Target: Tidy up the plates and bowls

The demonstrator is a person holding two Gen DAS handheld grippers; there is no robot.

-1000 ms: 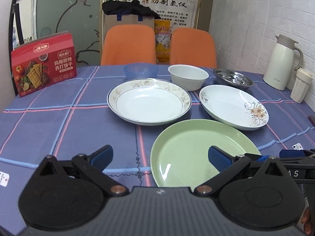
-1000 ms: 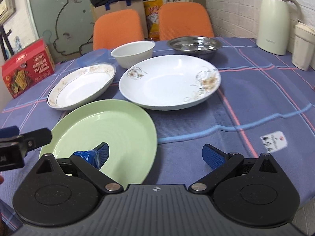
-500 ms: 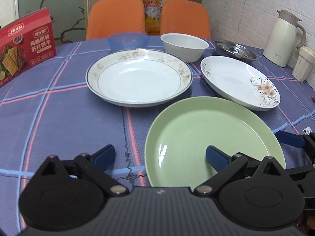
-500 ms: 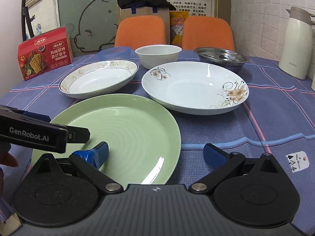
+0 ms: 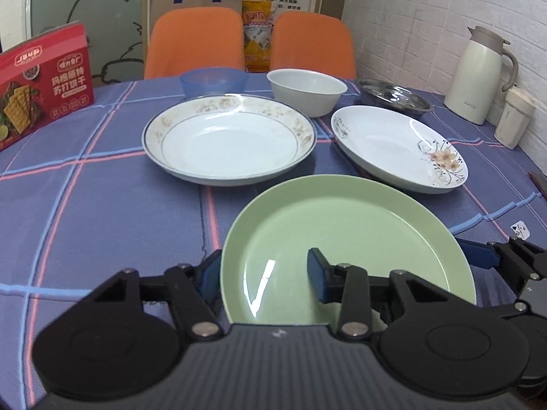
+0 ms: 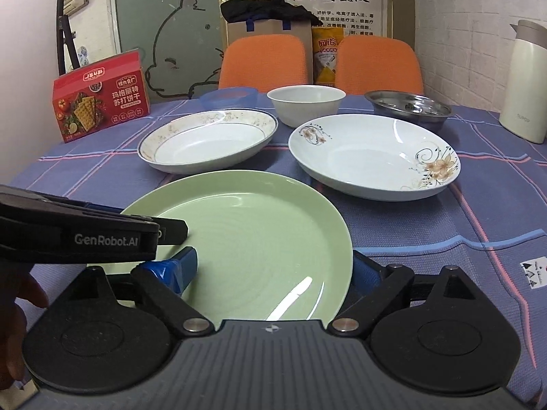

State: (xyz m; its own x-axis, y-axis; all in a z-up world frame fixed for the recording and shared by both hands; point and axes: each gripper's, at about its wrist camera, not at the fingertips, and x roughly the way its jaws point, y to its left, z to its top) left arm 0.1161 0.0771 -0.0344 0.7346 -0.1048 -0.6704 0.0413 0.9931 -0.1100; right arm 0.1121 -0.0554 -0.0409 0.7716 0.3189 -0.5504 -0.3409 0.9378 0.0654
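Note:
A pale green plate [image 5: 345, 239] [image 6: 253, 235] lies nearest me on the checked blue tablecloth. My left gripper [image 5: 263, 275] is open across the plate's left rim, one finger outside it and one over the dish. My right gripper [image 6: 273, 270] is open across the right rim in the same way. Behind it sit a gold-rimmed white plate [image 5: 229, 140] [image 6: 205, 140] and a flower-painted white plate [image 5: 396, 147] [image 6: 372, 157]. Further back stand a blue bowl [image 5: 213, 80], a white bowl [image 5: 306, 90] [image 6: 306, 102] and a steel bowl [image 5: 393, 97] [image 6: 408, 107].
A red cracker box [image 5: 44, 82] [image 6: 101, 99] stands at the back left. A cream thermos jug [image 5: 478, 75] and a small lidded cup [image 5: 514, 118] stand by the brick wall on the right. Two orange chairs [image 5: 196, 41] are behind the table. A hand [image 6: 13, 290] holds the left gripper.
Both grippers have moved in over the green plate's opposite rims. The left gripper's fingers have drawn closer together; the right one's gap looks unchanged. The dishes have stayed where they were.

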